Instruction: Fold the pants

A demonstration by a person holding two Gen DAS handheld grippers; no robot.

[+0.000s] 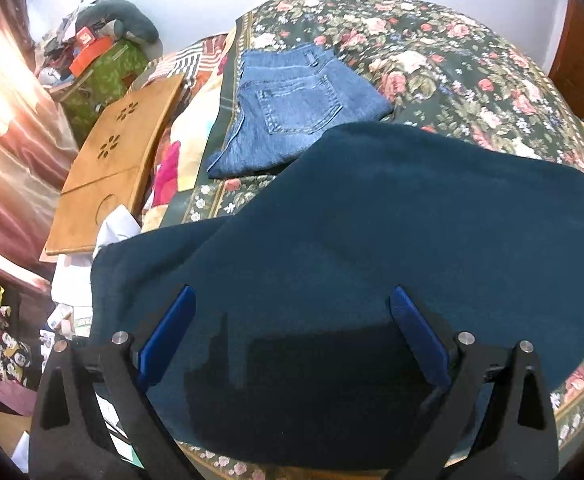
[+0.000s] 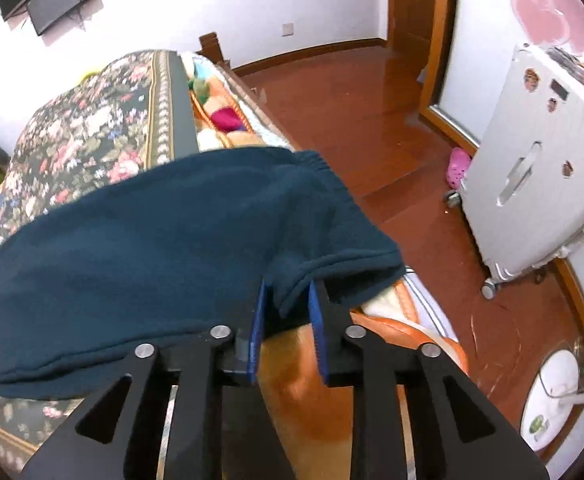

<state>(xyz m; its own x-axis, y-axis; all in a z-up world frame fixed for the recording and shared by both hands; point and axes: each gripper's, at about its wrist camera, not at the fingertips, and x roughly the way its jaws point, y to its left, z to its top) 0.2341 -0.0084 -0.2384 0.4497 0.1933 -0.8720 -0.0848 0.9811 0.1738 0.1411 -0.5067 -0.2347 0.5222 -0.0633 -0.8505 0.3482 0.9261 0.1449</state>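
We are pinching the teal pants at their hem in the narrowed right gripper, ready to fold, while the left gripper is hovering wide above.

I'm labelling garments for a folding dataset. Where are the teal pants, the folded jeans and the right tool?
teal pants (image 1: 372, 220), left wrist view, middle of the spread fabric.
folded jeans (image 1: 292, 112), left wrist view, beside the back pocket.
right tool (image 2: 287, 300), right wrist view, between its fingertips, on pinched teal fabric.
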